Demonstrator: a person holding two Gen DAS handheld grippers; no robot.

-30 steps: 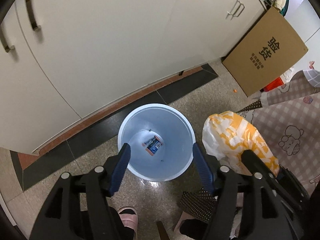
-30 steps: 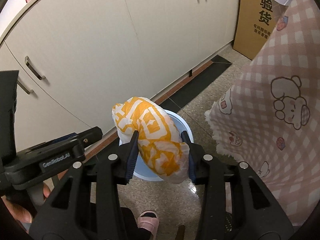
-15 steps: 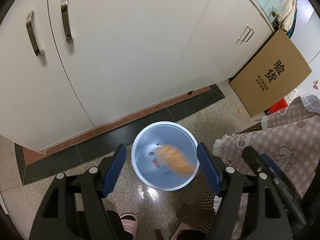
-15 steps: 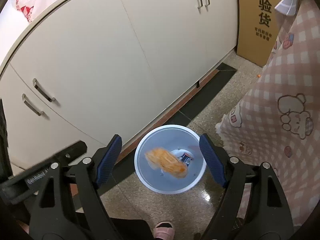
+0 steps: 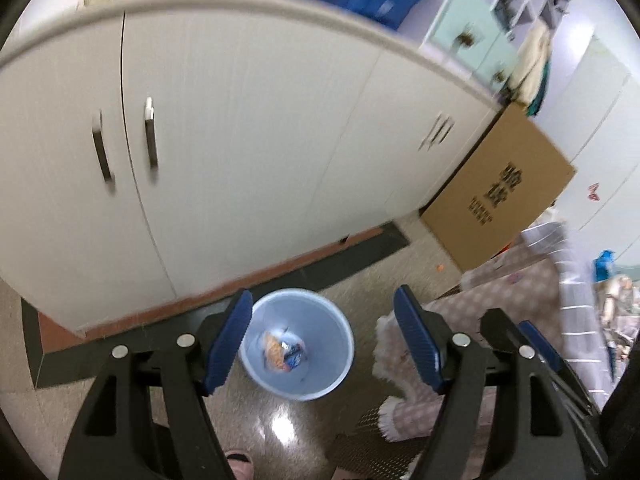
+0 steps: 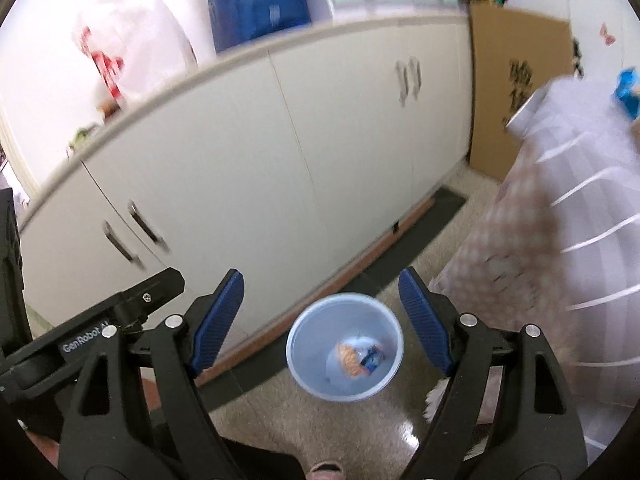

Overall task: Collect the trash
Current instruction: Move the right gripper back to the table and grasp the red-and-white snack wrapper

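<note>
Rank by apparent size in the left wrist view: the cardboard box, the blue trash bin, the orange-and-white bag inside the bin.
1. cardboard box, largest
2. blue trash bin, clearly smaller than the box in this view
3. orange-and-white bag, smallest, lying at the bin's bottom

Pale blue bin (image 5: pixel 336 344) looking like smooth plastic; speckled stone floor (image 5: pixel 280 424) shining glossy at six o'clock. Cabinet doors (image 5: pixel 248 152) reading matt white, handles (image 5: pixel 151 140) glinting metal. Box (image 5: pixel 496 192) showing plain brown cardboard. Ribbed blue fingers (image 6: pixel 425 326) looking rubbery.
</note>
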